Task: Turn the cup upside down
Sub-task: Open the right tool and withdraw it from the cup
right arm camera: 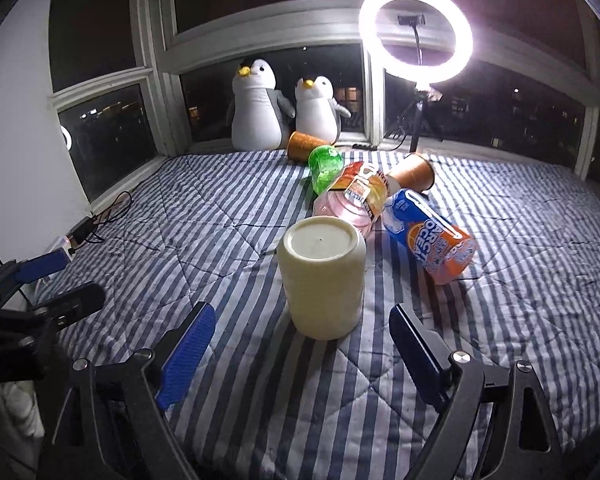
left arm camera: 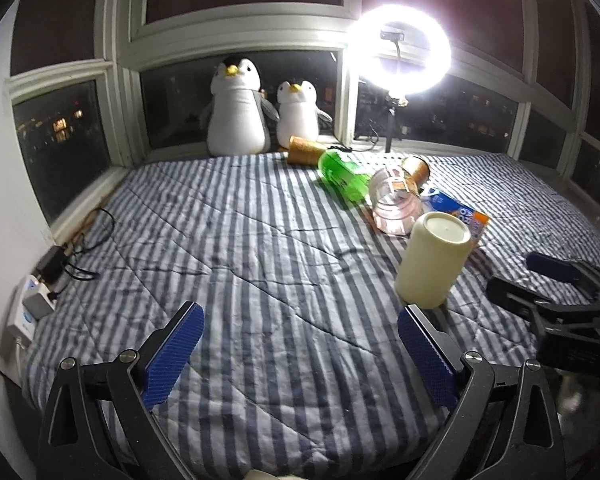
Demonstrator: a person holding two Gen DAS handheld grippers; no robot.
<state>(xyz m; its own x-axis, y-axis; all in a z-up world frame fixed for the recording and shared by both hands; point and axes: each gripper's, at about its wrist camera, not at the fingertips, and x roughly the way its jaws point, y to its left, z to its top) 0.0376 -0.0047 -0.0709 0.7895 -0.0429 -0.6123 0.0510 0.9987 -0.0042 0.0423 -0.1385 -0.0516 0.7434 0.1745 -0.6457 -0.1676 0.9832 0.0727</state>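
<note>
A: Where do we find the cup [right arm camera: 322,276] relative to our right gripper [right arm camera: 302,322]?

B: Straight ahead of it, standing on the striped quilt [right arm camera: 260,392] with its flat base up and its mouth down. It sits just beyond the fingertips, roughly centred on the gap between them, and neither finger touches it.

A: So the right jaws grip nothing?

B: Right, we see them spread wide, one blue pad [right arm camera: 188,350] to the left of the cup and the dark finger to its right, both nearer to us than the cup.

A: And the left gripper [left arm camera: 300,318]?

B: Also spread wide and empty. From its camera the cup [left arm camera: 434,258] stands off to the right, just past the right-hand fingertip, looking tilted in the fisheye. We also catch the right gripper [left arm camera: 512,276] at the far right edge there.

A: What lies behind the cup?

B: A pile of things on their sides: an orange and blue packet [right arm camera: 432,236], a clear pink bottle [right arm camera: 350,200], a green bottle [right arm camera: 324,168] and two copper-coloured cups [right arm camera: 414,172]. Farther back, two plush penguins [right arm camera: 256,108] sit on the sill beside a glowing ring light [right arm camera: 416,32].
</note>
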